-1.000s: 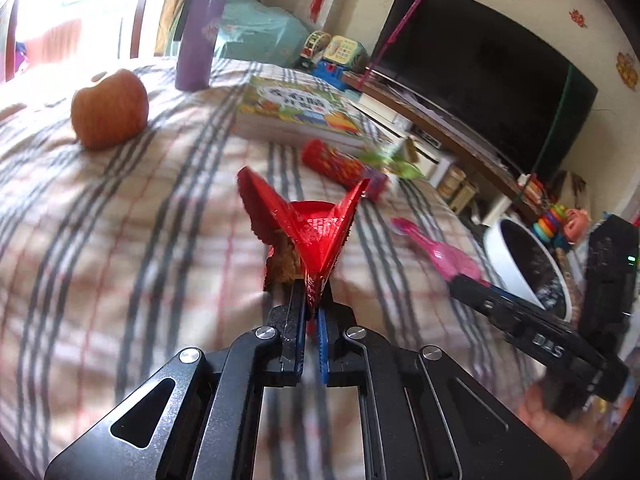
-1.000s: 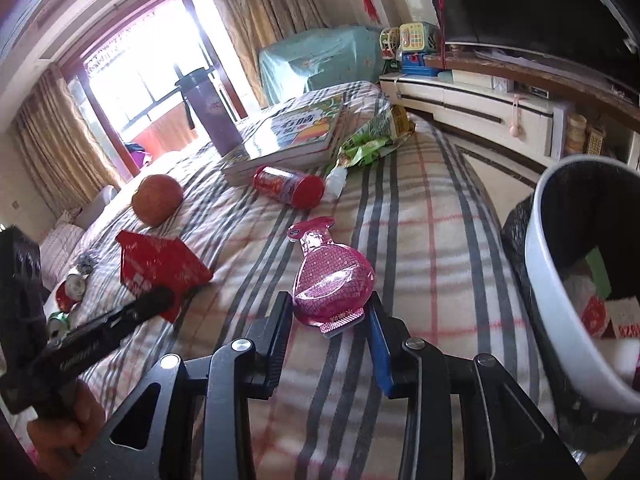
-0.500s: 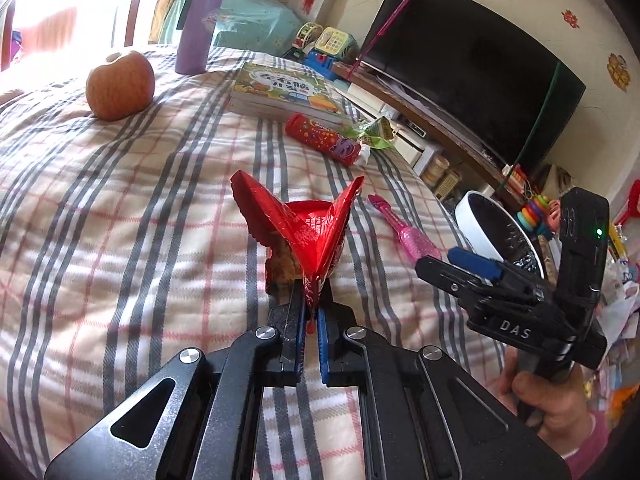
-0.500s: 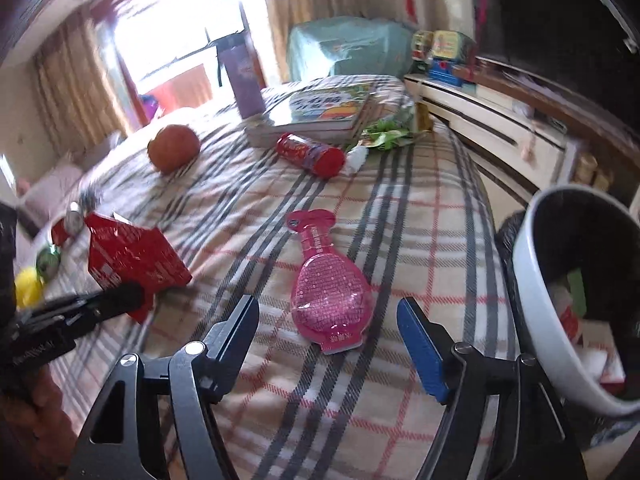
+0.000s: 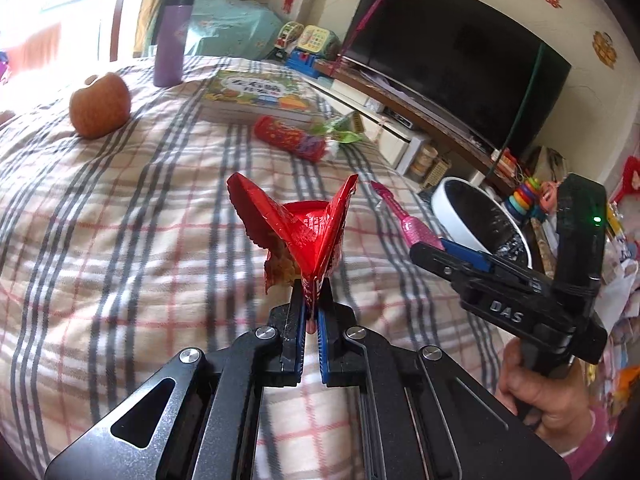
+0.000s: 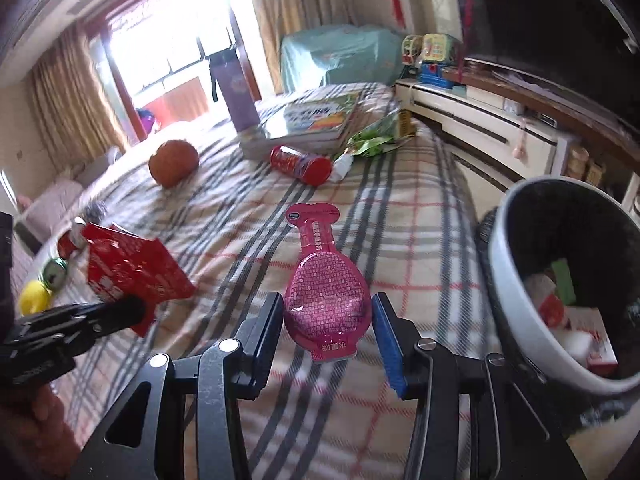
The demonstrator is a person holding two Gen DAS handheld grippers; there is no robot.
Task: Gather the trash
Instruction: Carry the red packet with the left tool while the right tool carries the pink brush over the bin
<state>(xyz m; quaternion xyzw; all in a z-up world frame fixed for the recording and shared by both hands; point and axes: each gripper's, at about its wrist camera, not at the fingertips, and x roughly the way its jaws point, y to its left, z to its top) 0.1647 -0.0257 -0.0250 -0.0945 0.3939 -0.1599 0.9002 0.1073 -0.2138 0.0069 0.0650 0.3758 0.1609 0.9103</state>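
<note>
My left gripper (image 5: 312, 292) is shut on the bottom corner of a crumpled red foil wrapper (image 5: 304, 228), held up above the checked bedspread (image 5: 120, 240). The right wrist view shows this wrapper (image 6: 132, 272) at the left. A pink pouch (image 6: 326, 292) lies flat on the bedspread between the fingers of my right gripper (image 6: 328, 304). Its jaws are closing, and a thin gap still shows at the right pad. The left wrist view shows the right gripper (image 5: 460, 252) at the pouch (image 5: 404, 216). A white bin (image 6: 504, 280) with a black liner and trash inside stands at the bed's right.
Further back on the bed lie a red tube-shaped packet (image 6: 302, 164), a green wrapper (image 6: 376, 140), a stack of books (image 6: 304, 120), an apple (image 6: 174, 162) and a purple bottle (image 6: 238, 96). A low TV cabinet (image 6: 500, 136) runs along the right.
My right gripper let go of the pink pouch and opened wide, then narrowed around it again on the bedspread. My left gripper kept hold of the red wrapper and shifted a little.
</note>
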